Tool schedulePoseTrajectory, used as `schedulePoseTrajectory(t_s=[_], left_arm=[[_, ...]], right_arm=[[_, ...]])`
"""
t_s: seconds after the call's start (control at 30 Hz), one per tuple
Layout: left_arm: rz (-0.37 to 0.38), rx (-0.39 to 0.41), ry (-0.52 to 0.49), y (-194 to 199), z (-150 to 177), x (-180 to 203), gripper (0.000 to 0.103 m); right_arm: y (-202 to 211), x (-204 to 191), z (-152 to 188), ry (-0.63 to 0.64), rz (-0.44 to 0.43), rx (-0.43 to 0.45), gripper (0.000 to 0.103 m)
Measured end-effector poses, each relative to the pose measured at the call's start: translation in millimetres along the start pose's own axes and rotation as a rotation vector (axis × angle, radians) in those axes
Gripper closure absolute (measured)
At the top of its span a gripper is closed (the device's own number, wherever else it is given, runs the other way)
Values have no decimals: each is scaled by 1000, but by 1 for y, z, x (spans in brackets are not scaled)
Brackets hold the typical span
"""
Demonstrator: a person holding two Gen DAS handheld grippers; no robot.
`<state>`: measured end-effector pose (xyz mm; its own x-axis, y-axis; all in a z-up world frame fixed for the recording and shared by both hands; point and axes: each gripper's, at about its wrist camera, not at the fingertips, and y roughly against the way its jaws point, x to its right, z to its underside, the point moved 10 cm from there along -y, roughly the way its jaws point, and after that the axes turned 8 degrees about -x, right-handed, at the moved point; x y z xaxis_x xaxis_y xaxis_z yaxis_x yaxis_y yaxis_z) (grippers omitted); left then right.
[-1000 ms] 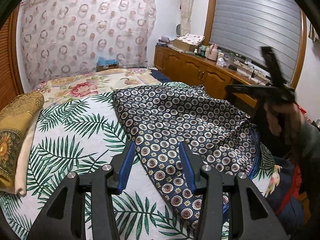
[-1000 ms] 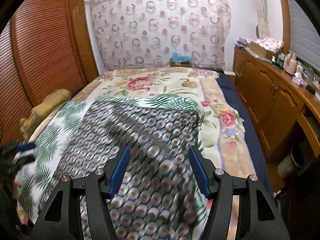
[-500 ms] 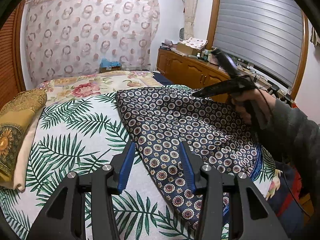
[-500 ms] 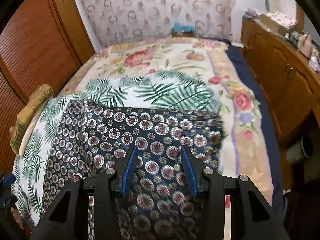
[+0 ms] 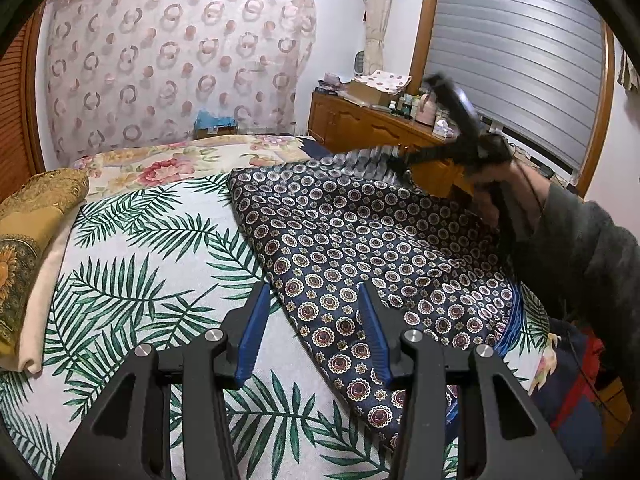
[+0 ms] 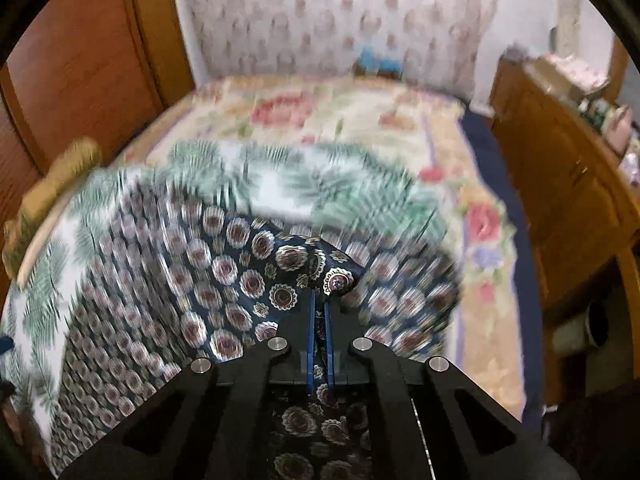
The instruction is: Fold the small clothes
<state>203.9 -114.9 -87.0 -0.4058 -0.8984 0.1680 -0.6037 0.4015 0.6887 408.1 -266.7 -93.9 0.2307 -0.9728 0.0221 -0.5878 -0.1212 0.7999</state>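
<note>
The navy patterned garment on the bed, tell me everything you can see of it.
The navy patterned garment looks like smooth, satiny fabric printed with rows of round medallions. It lies spread over the palm-leaf bedspread. The right gripper has its jaws shut on a far corner, which is bunched and raised. The left gripper hovers open above the near edge.

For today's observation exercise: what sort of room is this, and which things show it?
Most likely a home bedroom: a bed with a leaf-print cover, a wooden dresser crowded with small items, and a curtain on the far wall.
</note>
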Motion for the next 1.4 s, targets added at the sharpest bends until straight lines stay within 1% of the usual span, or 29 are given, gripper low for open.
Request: schedulePoseTrajectory(t_s=[0.1, 0.17, 0.27, 0.3, 0.33, 0.37, 0.4, 0.43, 0.53, 0.6, 0.63, 0.7, 0.73, 0.77, 0.8, 0.83, 0.93, 1.0, 1.07, 1.1, 1.13, 1.17, 1.2, 1.23, 1.33, 1.4], left_arm=[[3, -3, -2, -1, 1, 3, 56], [6, -7, -7, -3, 2, 5, 56], [2, -16, -15, -6, 5, 7, 56], [-2, -21, -17, -7, 5, 7, 56], [-4, -24, -18, -8, 6, 7, 56], [-5, -29, -19, -9, 6, 7, 56], [-8, -35, -19, -11, 7, 7, 56], [-14, -42, -19, -12, 8, 6, 56], [-45, -74, -17, -21, 12, 3, 56], [-65, -103, -13, -28, 16, 0, 56], [-66, -112, -13, -30, 17, 0, 56], [-50, -96, -1, -29, 16, 1, 57], [-27, -82, 8, -27, 14, 3, 65], [-18, -81, 10, -26, 13, 5, 78], [-20, -80, 7, -26, 12, 6, 82], [-24, -77, 0, -25, 11, 8, 91], [-31, -63, -16, -22, 8, 14, 93], [-32, -50, -22, -18, 4, 18, 87], [-12, -12, -6, -11, -2, 21, 38], [-17, 9, -3, -6, -4, 21, 25], [-33, 28, -6, -2, -8, 21, 7], [-58, 52, -17, 2, -11, 21, 0], [-73, 58, -26, 5, -13, 21, 0], [-74, 49, -30, 5, -13, 22, 0], [-72, 42, -19, 5, -14, 23, 0], [-61, 25, -11, 3, -12, 24, 0]], right_arm=[[17, 22, -20, -50, 93, 66, 100], [16, 29, -27, -66, 135, 72, 100], [5, 35, -29, -92, 203, 37, 100], [0, 33, -30, -85, 227, 26, 95], [-1, 29, -30, -76, 254, 18, 85], [-3, 27, -30, -68, 273, 13, 78], [-3, 26, -28, -62, 277, 10, 64], [-2, 20, -27, -56, 275, 8, 54], [8, 10, -15, -35, 238, 16, 53], [23, 5, 6, 0, 196, 21, 53], [24, 4, 15, 18, 192, 23, 53], [38, 2, 40, 42, 190, 41, 53], [44, -1, 51, 45, 177, 51, 53], [53, 2, 62, 40, 163, 58, 53], [58, 2, 73, 32, 146, 66, 53], [65, 4, 83, 24, 137, 71, 53], [82, 11, 111, -8, 106, 78, 53], [89, 14, 126, -21, 91, 84, 53], [90, 14, 133, -33, 73, 83, 53], [92, 17, 138, -40, 70, 79, 53], [93, 19, 141, -45, 68, 79, 53], [96, 20, 145, -48, 64, 82, 53], [99, 21, 148, -52, 62, 84, 53], [102, 23, 150, -57, 59, 85, 53], [106, 25, 156, -69, 51, 82, 53], [105, 23, 159, -73, 55, 74, 53]])
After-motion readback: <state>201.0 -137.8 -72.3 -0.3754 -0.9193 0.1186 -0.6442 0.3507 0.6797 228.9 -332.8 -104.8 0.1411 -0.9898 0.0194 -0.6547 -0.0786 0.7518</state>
